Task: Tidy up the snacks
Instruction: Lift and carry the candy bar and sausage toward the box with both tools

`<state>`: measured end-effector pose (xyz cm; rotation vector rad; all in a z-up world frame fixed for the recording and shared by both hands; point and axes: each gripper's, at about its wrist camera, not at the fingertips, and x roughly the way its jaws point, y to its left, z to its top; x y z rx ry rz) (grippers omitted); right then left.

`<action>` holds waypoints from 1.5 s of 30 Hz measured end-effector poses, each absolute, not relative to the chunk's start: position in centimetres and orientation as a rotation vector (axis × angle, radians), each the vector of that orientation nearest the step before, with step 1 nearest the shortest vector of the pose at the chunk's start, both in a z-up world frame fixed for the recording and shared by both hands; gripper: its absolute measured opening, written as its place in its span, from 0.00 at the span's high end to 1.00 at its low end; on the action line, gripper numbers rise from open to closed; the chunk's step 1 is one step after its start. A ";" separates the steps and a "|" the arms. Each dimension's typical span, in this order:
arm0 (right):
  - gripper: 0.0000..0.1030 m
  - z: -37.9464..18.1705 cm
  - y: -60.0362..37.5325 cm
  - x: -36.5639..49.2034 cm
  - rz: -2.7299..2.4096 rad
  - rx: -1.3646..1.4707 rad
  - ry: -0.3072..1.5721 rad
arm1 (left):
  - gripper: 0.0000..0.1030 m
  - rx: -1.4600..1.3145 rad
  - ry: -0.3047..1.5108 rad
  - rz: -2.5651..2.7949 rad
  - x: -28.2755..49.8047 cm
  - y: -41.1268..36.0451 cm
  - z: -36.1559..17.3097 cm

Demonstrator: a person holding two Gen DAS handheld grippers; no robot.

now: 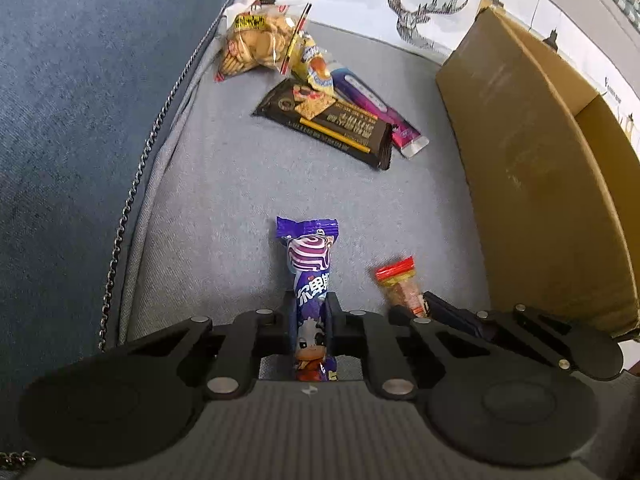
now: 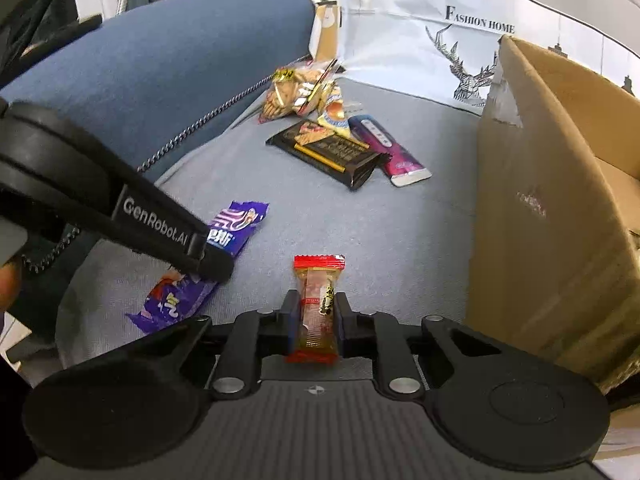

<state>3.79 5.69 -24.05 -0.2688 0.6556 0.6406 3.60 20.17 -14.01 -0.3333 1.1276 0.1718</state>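
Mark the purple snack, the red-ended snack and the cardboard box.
purple snack [image 1: 310, 264], left wrist view, swirl print above the fingers.
red-ended snack [image 2: 319, 304], right wrist view, clear middle between the fingers.
cardboard box [image 2: 536, 216], right wrist view, near outer wall.

Even, bright indoor light with soft shadows; both fisheye views bend strongly at the edges, dark corners, slight blur on the small red snack [image 1: 400, 286]

Purple snack packet [image 2: 200, 264] lies left of small snack packet [image 2: 318, 308], cardboard box [image 2: 540, 200] right.
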 end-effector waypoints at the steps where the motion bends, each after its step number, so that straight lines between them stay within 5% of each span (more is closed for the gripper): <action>1: 0.82 -24.2 5.7 3.8 0.641 -0.272 0.663 | 0.86 -0.334 1.135 0.171 3.7 20.2 -14.2; 18: 0.83 -24.2 5.9 4.0 0.642 -0.270 0.653 | 0.87 -0.278 1.119 0.146 4.1 19.4 -14.1; 45: 0.83 -17.3 1.8 2.0 0.651 -0.117 0.445 | 0.87 -0.386 0.802 0.138 3.4 19.5 -8.5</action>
